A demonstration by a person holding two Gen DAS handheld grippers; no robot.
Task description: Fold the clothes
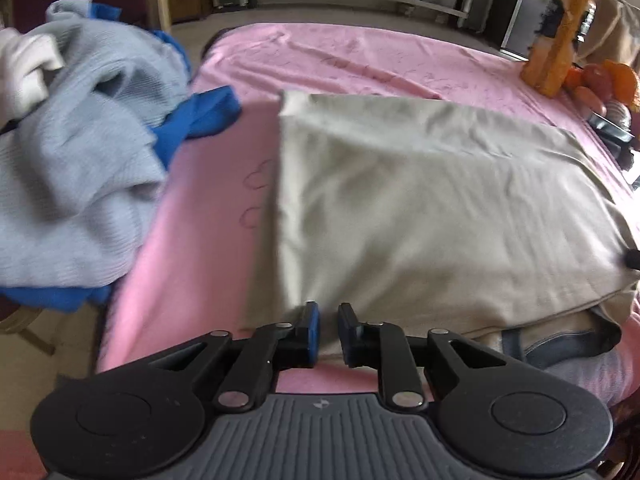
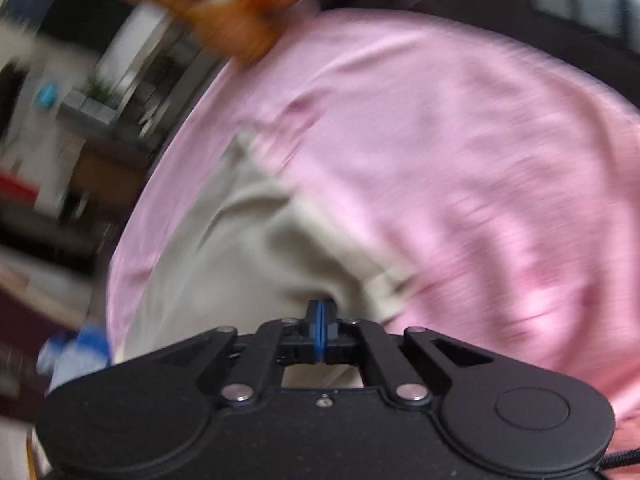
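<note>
Folding the beige, smooth-woven garment (image 1: 420, 200) is the step I'm in; it lies flat on the pink bedsheet (image 1: 360, 60), already doubled once by the look of its straight left edge, w/ a dark strap or waistband poking out at its near right corner.

My left gripper (image 1: 328, 336) sits at the garment's near edge, jaws a narrow gap apart. Cloth shows in the gap, but I can't tell whether the pads actually pinch it or just hover over it.

My right gripper (image 2: 320, 332) is clenched tight, blue pads meeting, w/ the beige fabric bunching right at the tips; I judge it has a fold of cloth nipped. That view is blurred, so not 100% sure.

Off to the left waits a heap of light-grey knit and blue clothes (image 1: 80, 160), untouched.

Next, imo: confirm both corners are gripped, lift the near edge together, carry it over to the far edge, keeping both sides level so the fold lands square.
</note>
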